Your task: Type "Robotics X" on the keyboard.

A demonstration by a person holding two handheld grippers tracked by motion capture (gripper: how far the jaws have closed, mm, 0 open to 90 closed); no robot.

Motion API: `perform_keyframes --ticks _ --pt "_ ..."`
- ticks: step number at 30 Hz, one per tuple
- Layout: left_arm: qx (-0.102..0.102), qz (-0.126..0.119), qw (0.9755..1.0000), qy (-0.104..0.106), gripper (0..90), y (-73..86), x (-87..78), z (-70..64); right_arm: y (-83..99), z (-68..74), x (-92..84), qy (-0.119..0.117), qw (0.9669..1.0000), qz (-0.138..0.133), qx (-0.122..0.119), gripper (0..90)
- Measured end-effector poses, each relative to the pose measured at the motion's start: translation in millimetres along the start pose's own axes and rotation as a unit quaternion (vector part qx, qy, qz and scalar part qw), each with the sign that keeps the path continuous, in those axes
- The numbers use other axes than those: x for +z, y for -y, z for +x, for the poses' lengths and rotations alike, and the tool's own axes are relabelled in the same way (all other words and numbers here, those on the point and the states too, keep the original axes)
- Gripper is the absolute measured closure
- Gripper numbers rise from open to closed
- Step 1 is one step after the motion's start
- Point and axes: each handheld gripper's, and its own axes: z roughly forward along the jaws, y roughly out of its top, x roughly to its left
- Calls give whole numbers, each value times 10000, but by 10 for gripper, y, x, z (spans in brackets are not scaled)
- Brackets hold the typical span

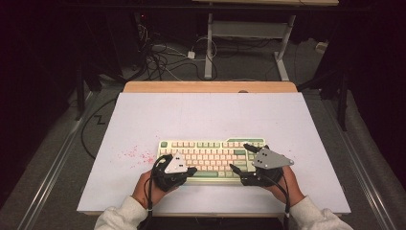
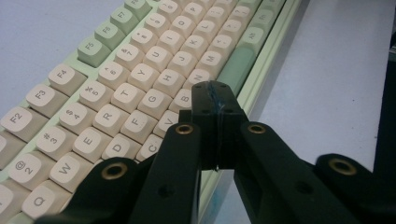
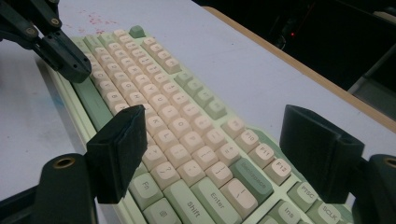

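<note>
Our left gripper [image 2: 217,100] has its jaws pressed together with nothing between them, the closed tip hovering over the keyboard's [image 1: 210,154] bottom letter row, near the B and N keys and just short of the green space bar [image 2: 237,65]. Whether the tip touches a key we cannot tell. Our right gripper [image 3: 224,144] stands wide open and empty, its two pads straddling the right end of the keyboard above the Enter and Shift area, one pad toward the front edge and the other over the function-key row.

The keyboard lies near the front edge of the bench [image 1: 143,115], roughly centred between the left and right edges, its long side parallel to the front.

We judge that the step in hand is key work: the closed left tip serves as a poking finger, while the open right gripper is poised either to steady the keyboard's right end or to close before pressing. The next move likely calls for a short, straight descent onto one keycap, centred so that the tip does not catch a neighbour.

Room is generous behind the keyboard, towards the far edge, and to both sides. The front strip is narrow and taken up by our hands, and a patch of red specks [image 1: 134,154] marks the surface just left of the keyboard.
</note>
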Motion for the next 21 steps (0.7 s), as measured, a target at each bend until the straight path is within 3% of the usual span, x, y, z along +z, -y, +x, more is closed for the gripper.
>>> perform_keyframes --ticks 12,15,21 --pt "30 271 9996 -48 873 40 95 45 3 2 4 -12 10000 33 -18 238" --pt "-52 345 9993 -121 874 42 110 74 5 5 10 -38 10000 46 -45 238" --pt "-26 -85 9996 -267 872 15 -58 75 0 0 -1 -50 10000 27 -25 238"
